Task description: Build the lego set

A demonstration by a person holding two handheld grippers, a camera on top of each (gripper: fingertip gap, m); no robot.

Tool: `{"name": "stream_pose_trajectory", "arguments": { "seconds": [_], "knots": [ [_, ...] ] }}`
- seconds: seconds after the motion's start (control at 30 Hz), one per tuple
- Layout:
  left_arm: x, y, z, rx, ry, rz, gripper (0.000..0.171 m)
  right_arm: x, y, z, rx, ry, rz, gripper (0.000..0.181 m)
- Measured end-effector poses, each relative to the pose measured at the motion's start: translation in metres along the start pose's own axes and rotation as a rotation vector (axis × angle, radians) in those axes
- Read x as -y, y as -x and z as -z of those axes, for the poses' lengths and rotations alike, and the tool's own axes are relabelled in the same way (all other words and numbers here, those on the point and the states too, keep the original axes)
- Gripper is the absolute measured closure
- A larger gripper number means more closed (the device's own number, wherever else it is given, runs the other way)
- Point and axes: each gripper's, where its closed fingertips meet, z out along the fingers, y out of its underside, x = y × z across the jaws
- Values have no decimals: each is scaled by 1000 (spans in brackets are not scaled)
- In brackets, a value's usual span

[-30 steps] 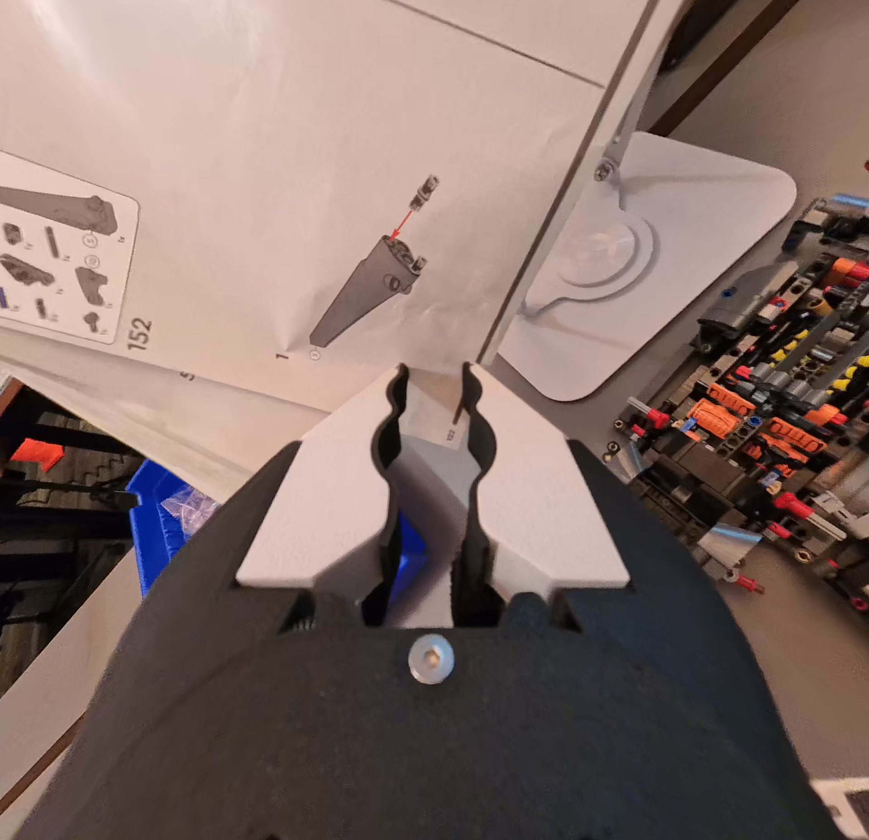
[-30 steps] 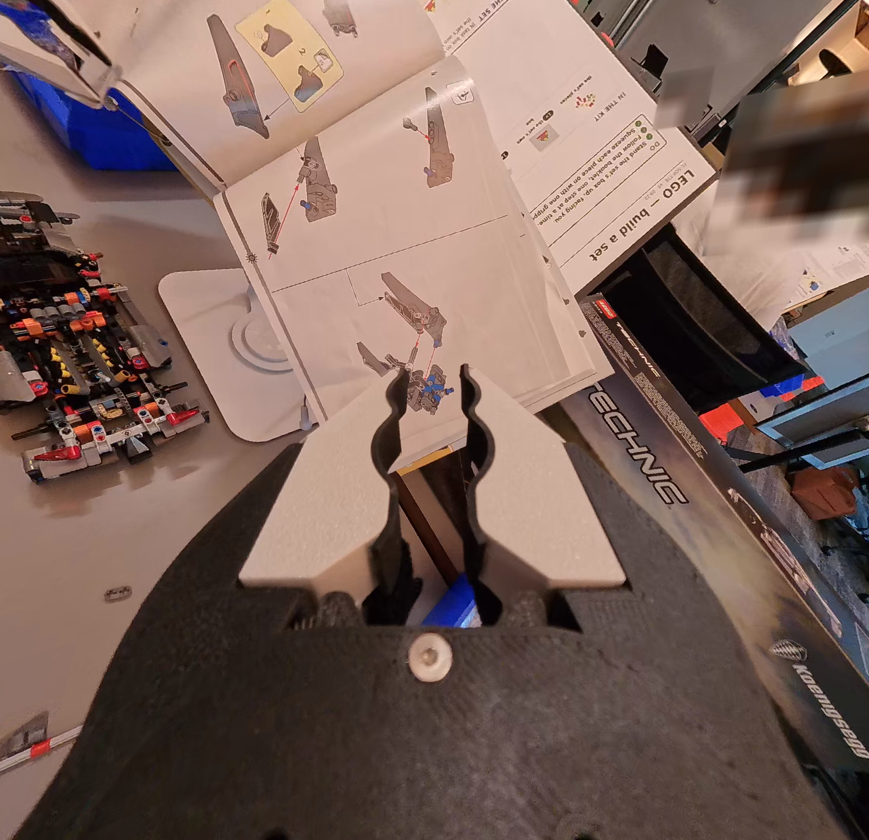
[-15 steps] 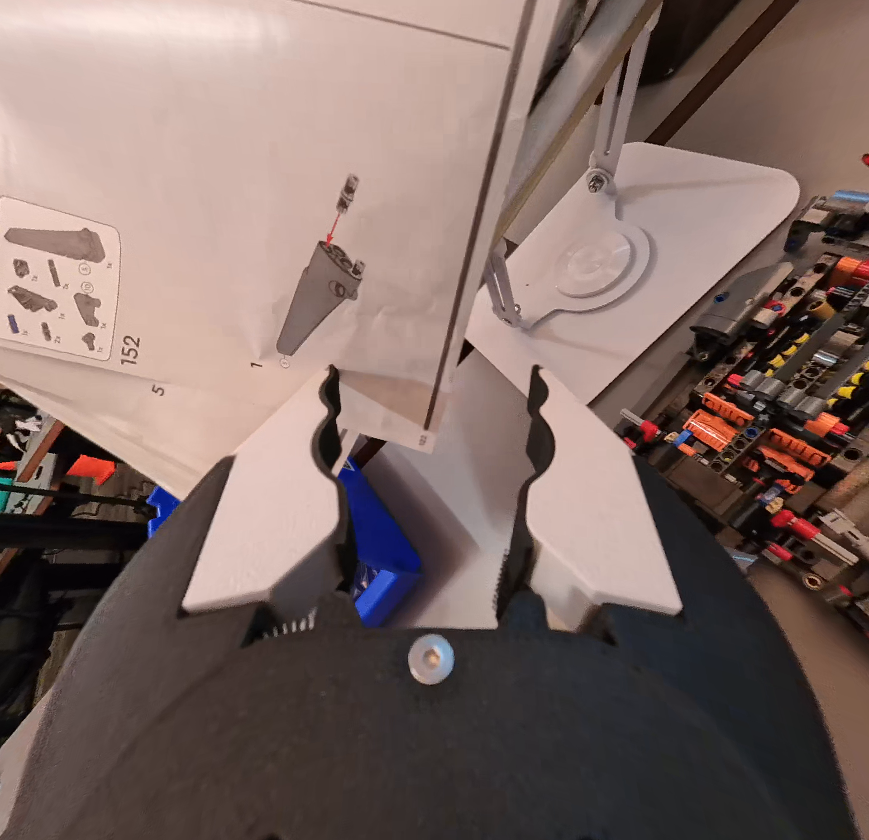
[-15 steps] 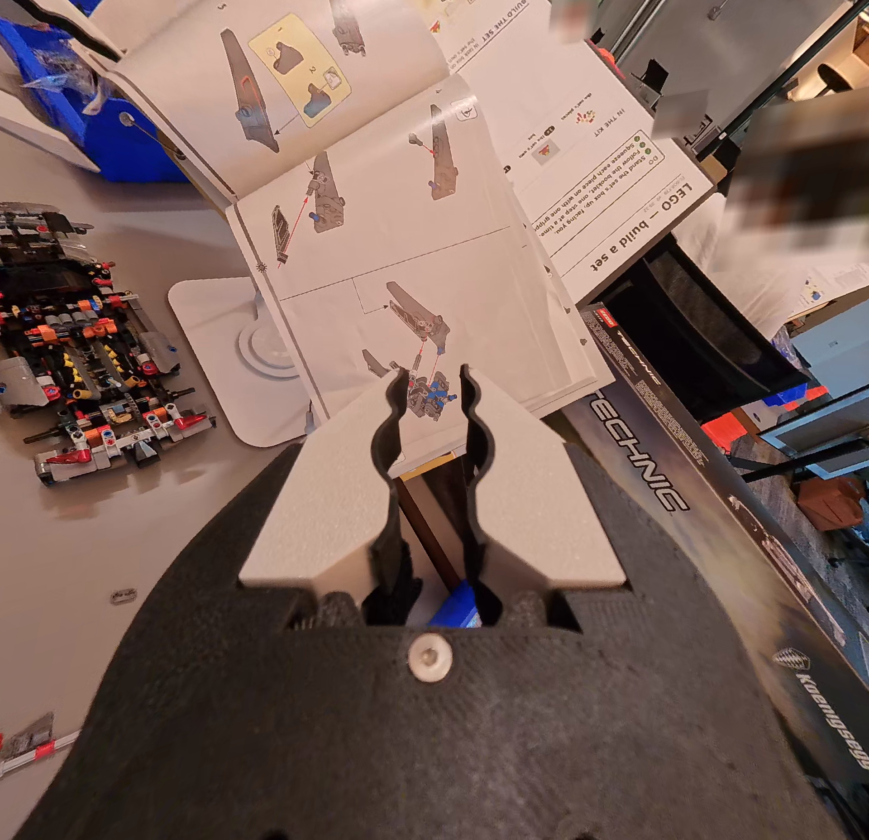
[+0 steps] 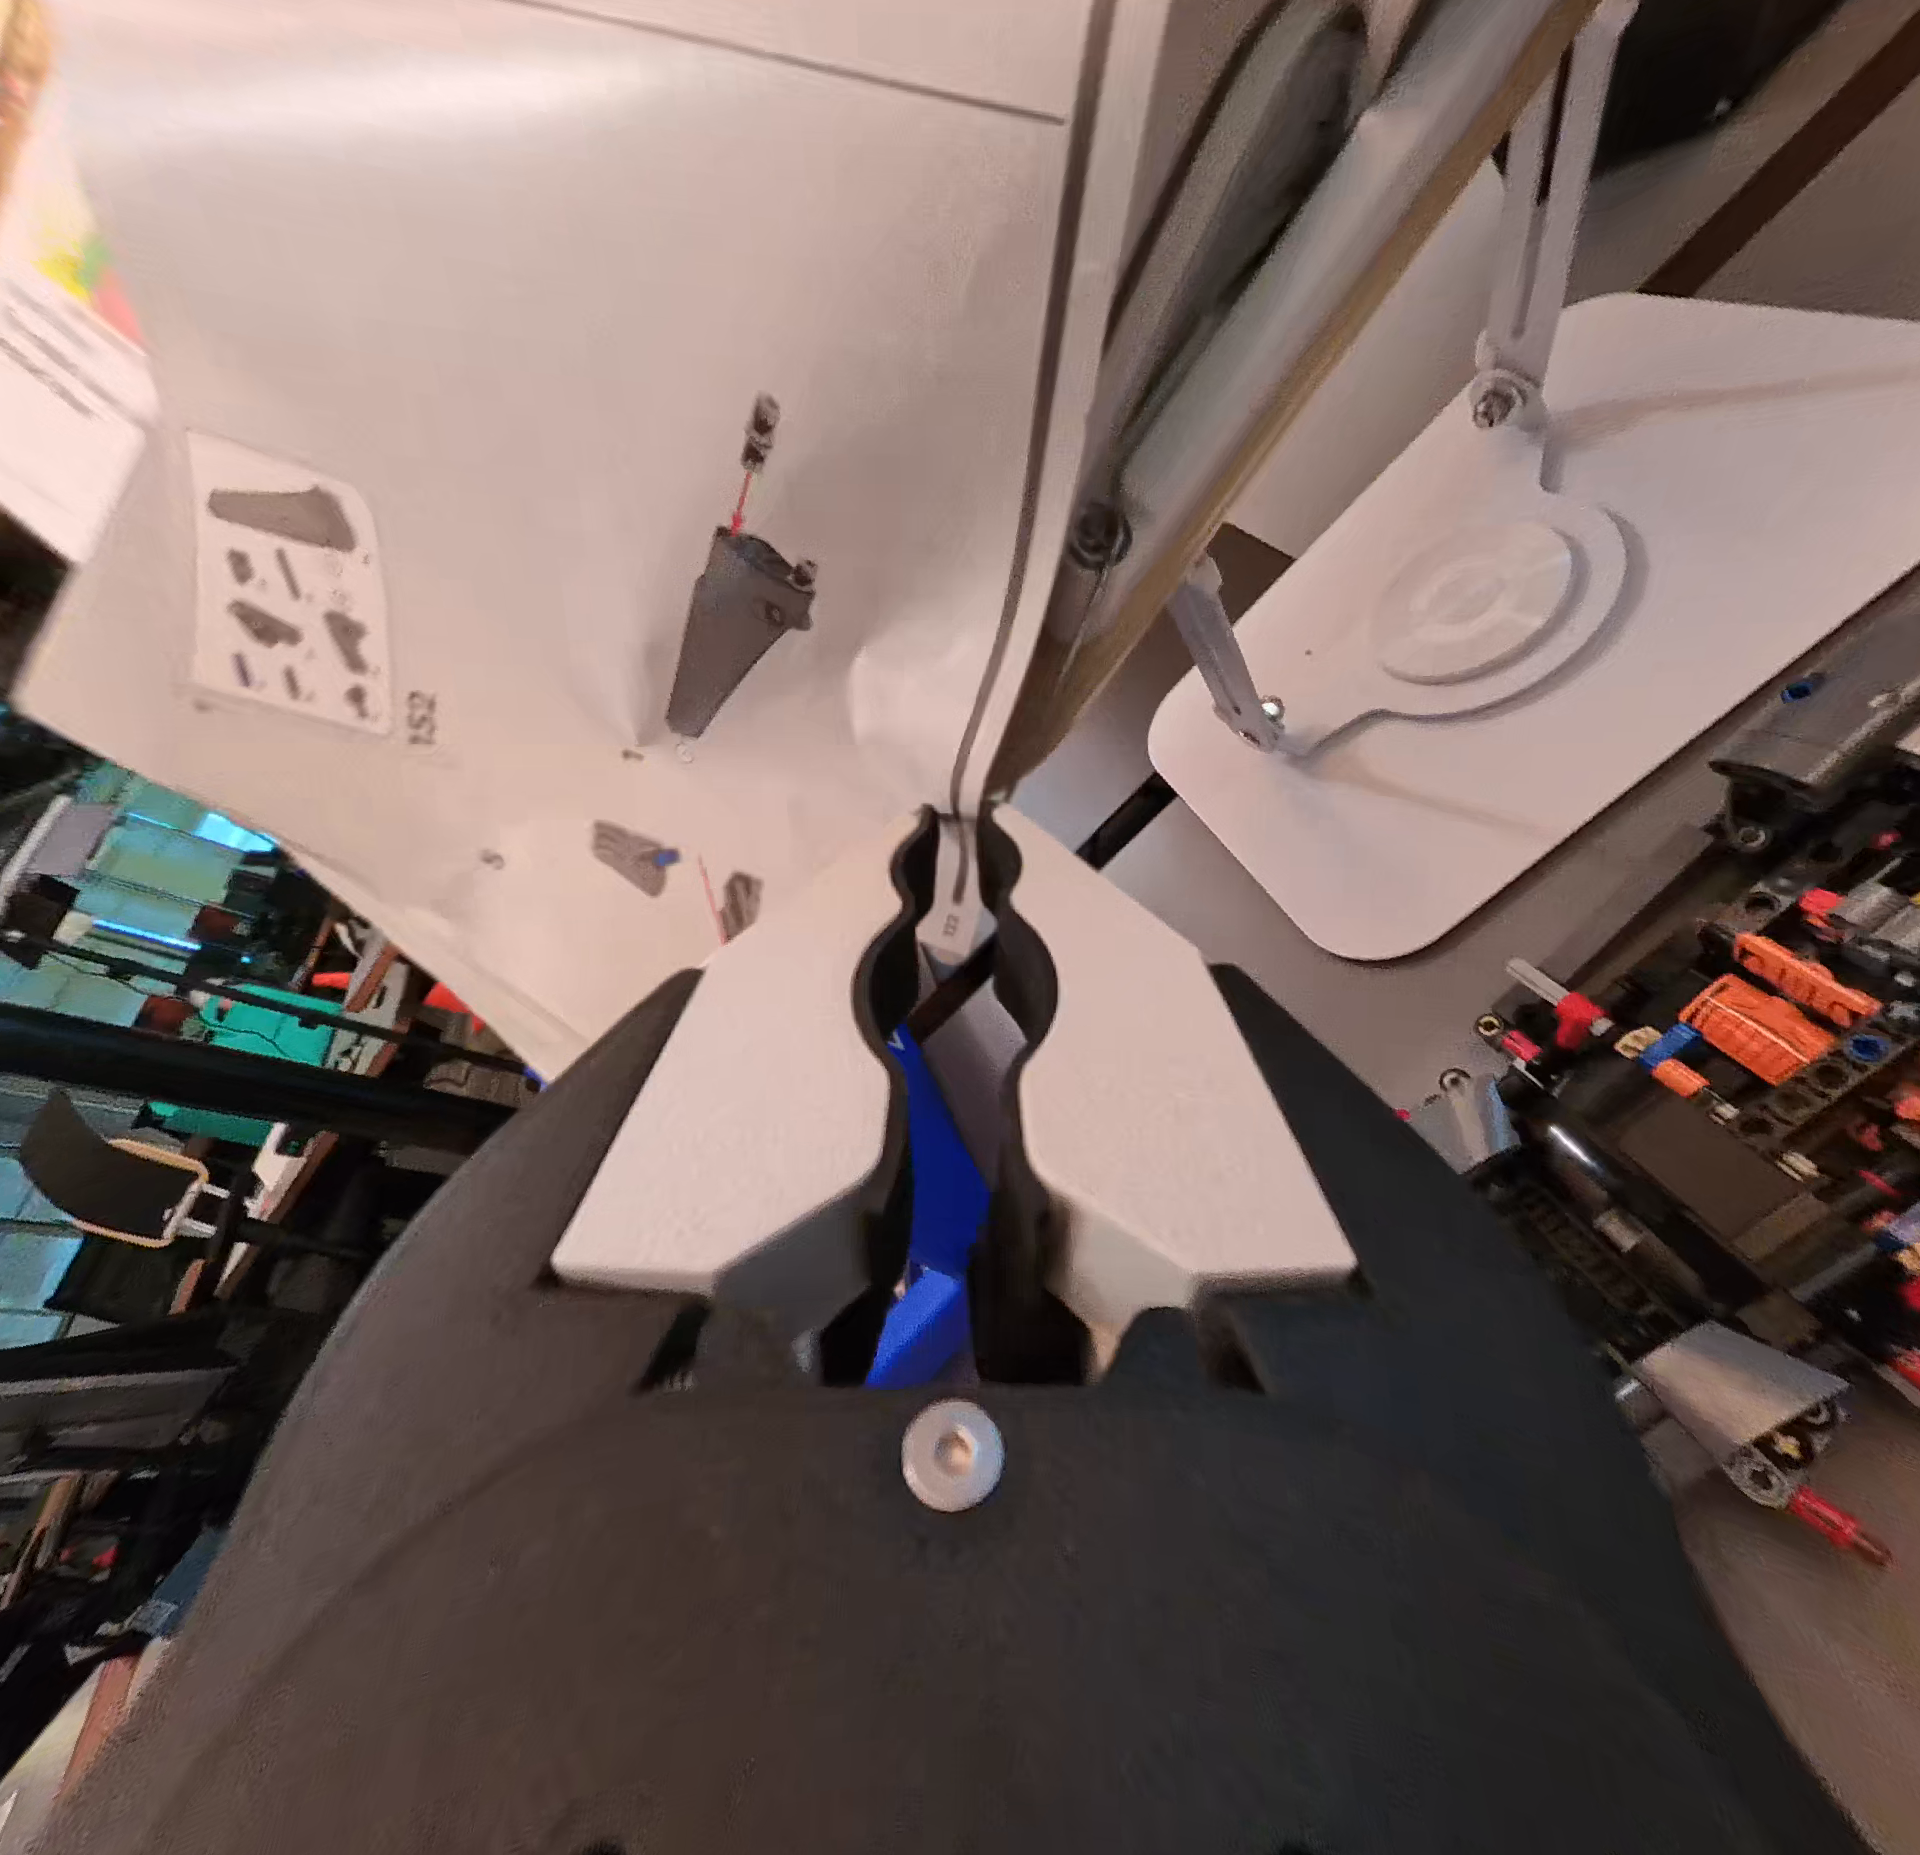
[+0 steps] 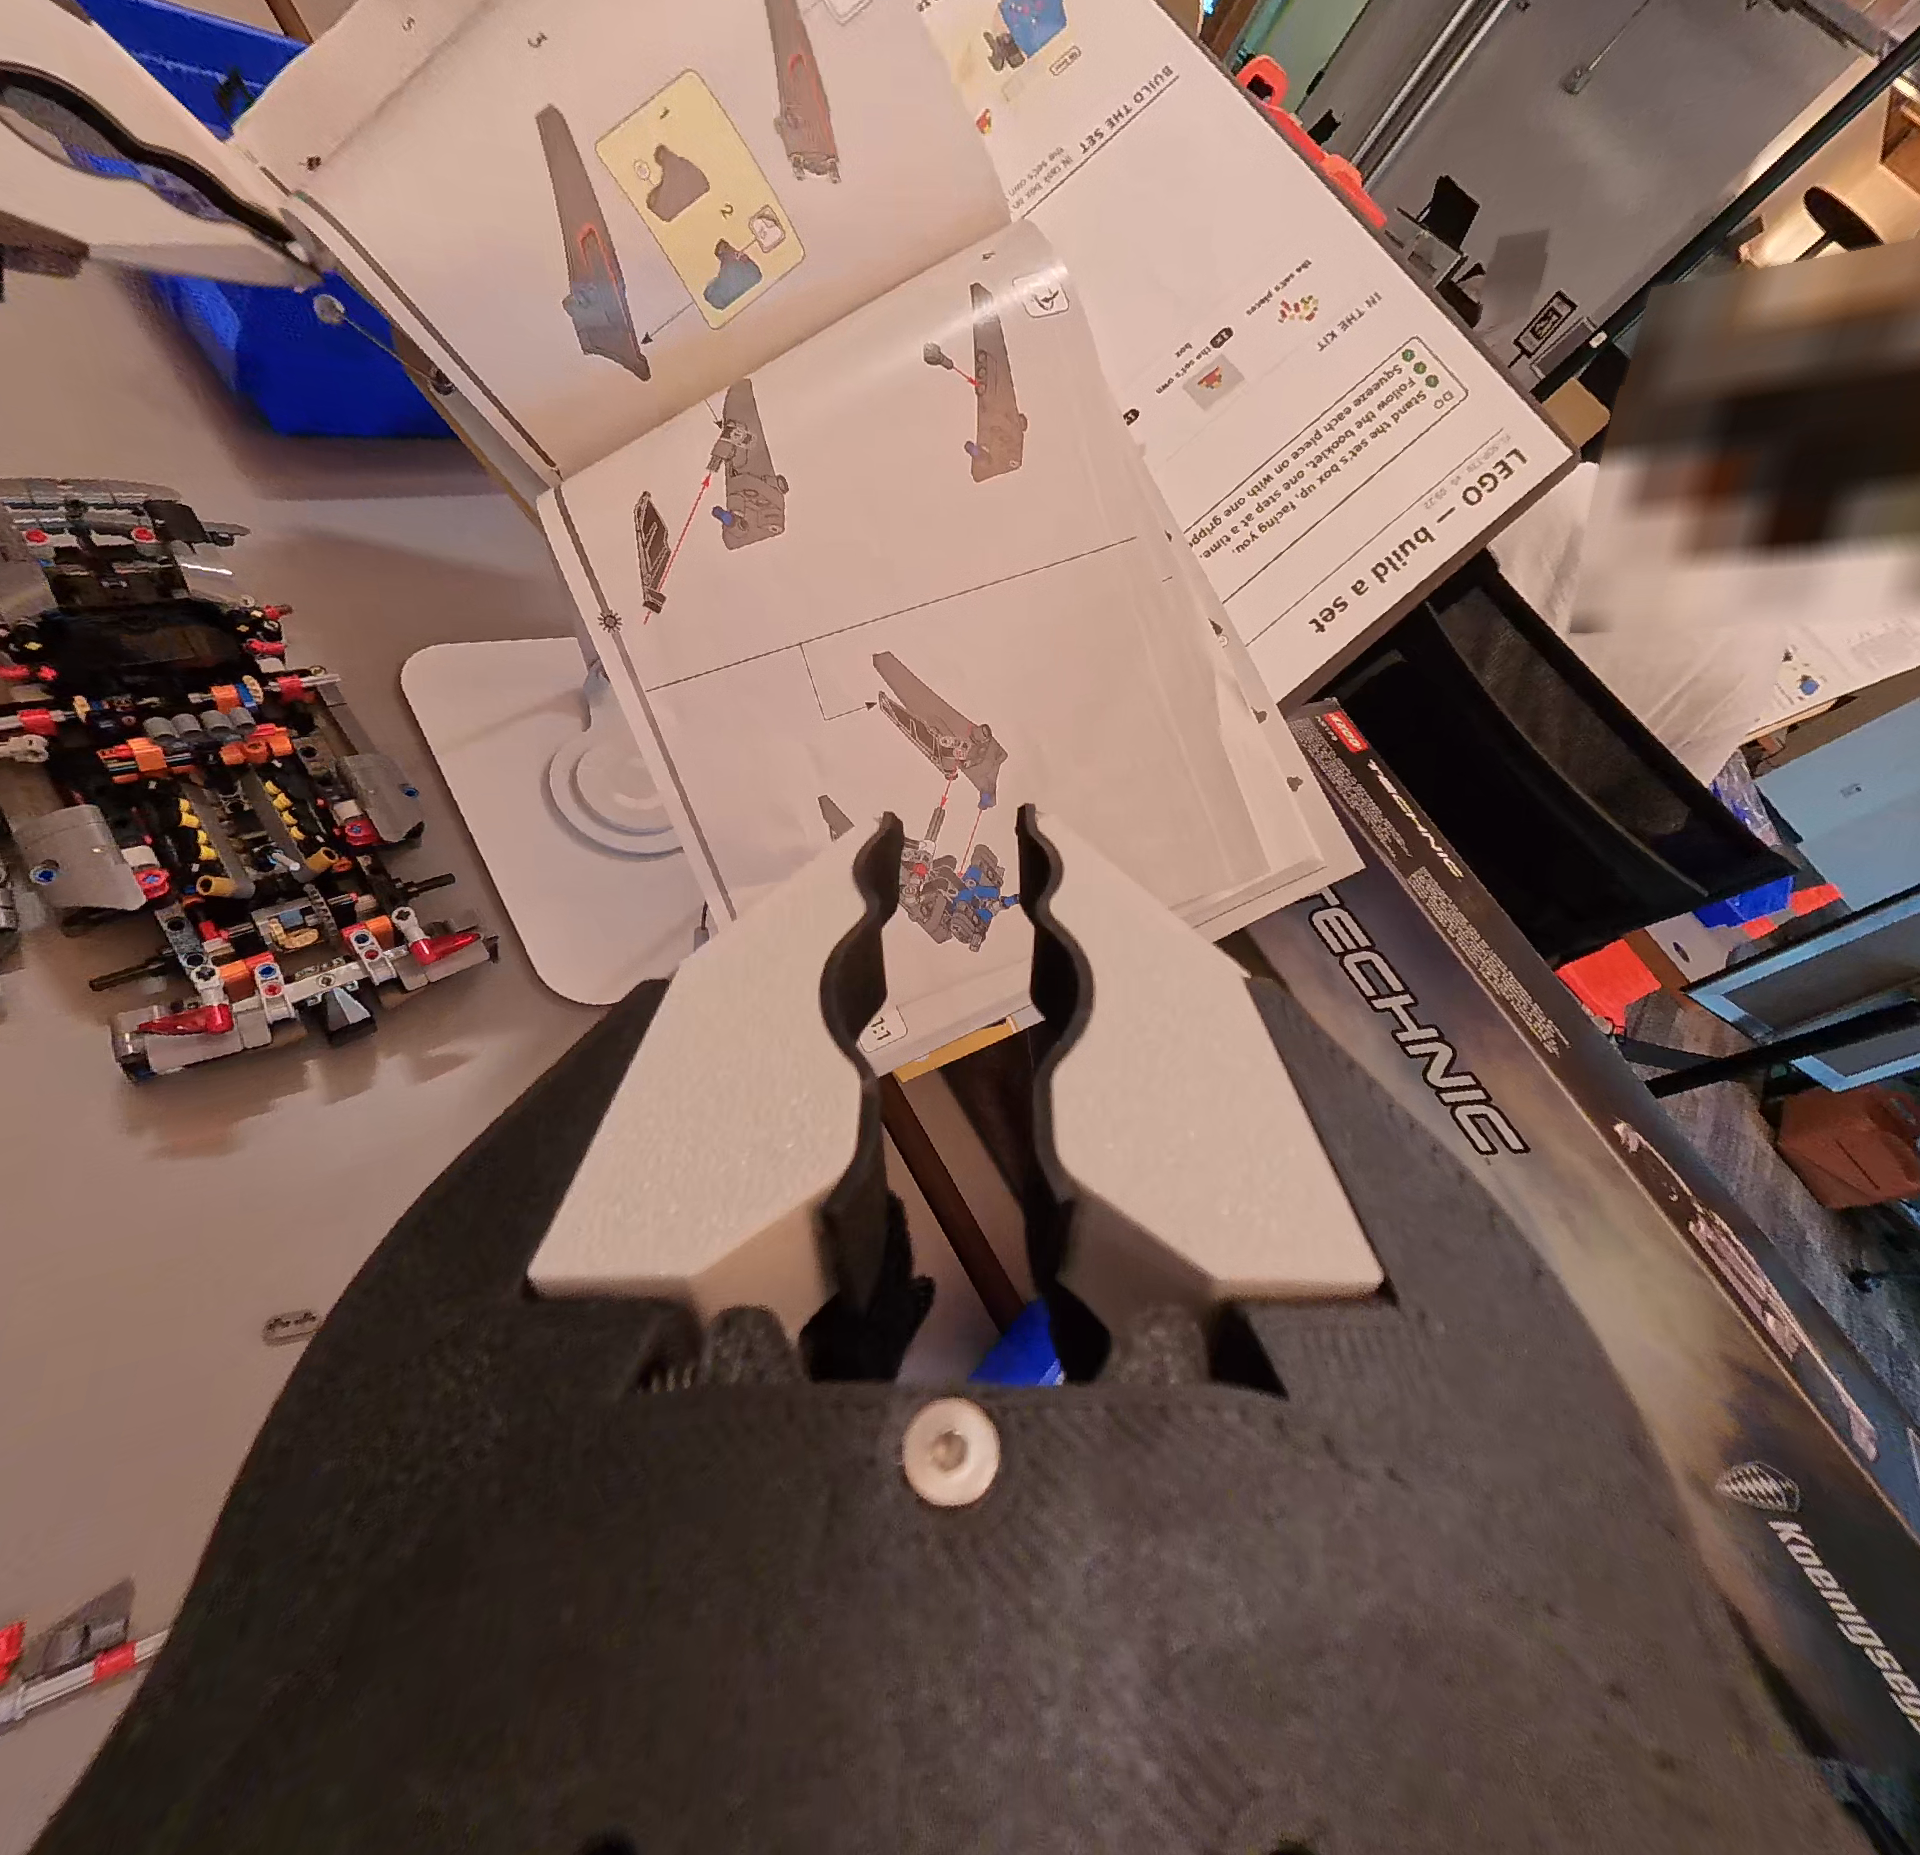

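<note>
The open instruction booklet [image 6: 883, 517] stands on a white stand [image 6: 499, 766]. My left gripper [image 5: 961, 829] is shut on the lower edge of the booklet's left page [image 5: 623, 351], which curls up towards the camera. It also shows at the top left of the right wrist view [image 6: 156, 195], pinching that page. My right gripper [image 6: 956, 839] hovers in front of the right page's lower edge, jaws a narrow gap apart with nothing between them. The partly built lego car [image 6: 208, 787] lies on the grey table left of the stand and shows in the left wrist view [image 5: 1766, 1078].
A blue bin [image 6: 301, 351] sits behind the booklet. The dark set box [image 6: 1558, 1182] lies along the table's right side, with a printed sheet [image 6: 1299, 351] behind. A grey wedge panel [image 5: 1745, 1421] and loose pieces [image 6: 83, 1660] lie near the front. The stand's base [image 5: 1558, 662] is close by. Spacing between my two grippers at the tips: around 35 cm. The partly built lego car [image 6: 208, 787] is about 20 cm from my left fingertips.
My left gripper let go of the page half a second ago, then closed again on its lower edge; the page now bends further over. My right gripper has barely moved.
</note>
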Motion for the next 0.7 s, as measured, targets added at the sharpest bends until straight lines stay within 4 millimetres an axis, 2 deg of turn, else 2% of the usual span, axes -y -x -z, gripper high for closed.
{"name": "stream_pose_trajectory", "arguments": {
  "seconds": [0.03, 0.17, 0.27, 0.33, 0.43, 0.5, 0.53, 0.6, 0.7],
  "knots": [
    [4, 3, 4, 14, -16, 3, 171, 0, 0, 0, 1, -1, 0, 161],
    [17, 14, 9, 52, -55, 35, 171, 2, 5, -4, 13, 3, 10, 161],
    [51, 15, 9, 88, -133, 59, 171, 3, 8, -7, 18, 7, 18, 161],
    [87, 12, 6, 119, -194, 48, 171, 4, 9, -7, 16, 9, 21, 161],
    [158, -14, 4, 83, -343, 23, 171, 4, 8, -7, 13, 9, 21, 161],
    [200, -48, 1, 21, -411, -57, 168, 3, 7, -7, 8, 11, 18, 161],
    [217, -65, 3, 4, -447, -118, 160, 3, 6, -7, 6, 11, 16, 161],
    [238, -93, 13, -19, -509, -220, 141, 2, 4, -5, 1, 6, 9, 161],
    [235, -109, 36, -68, -580, -250, 131, 2, 1, -3, -3, 1, 2, 161]
  ]
}}
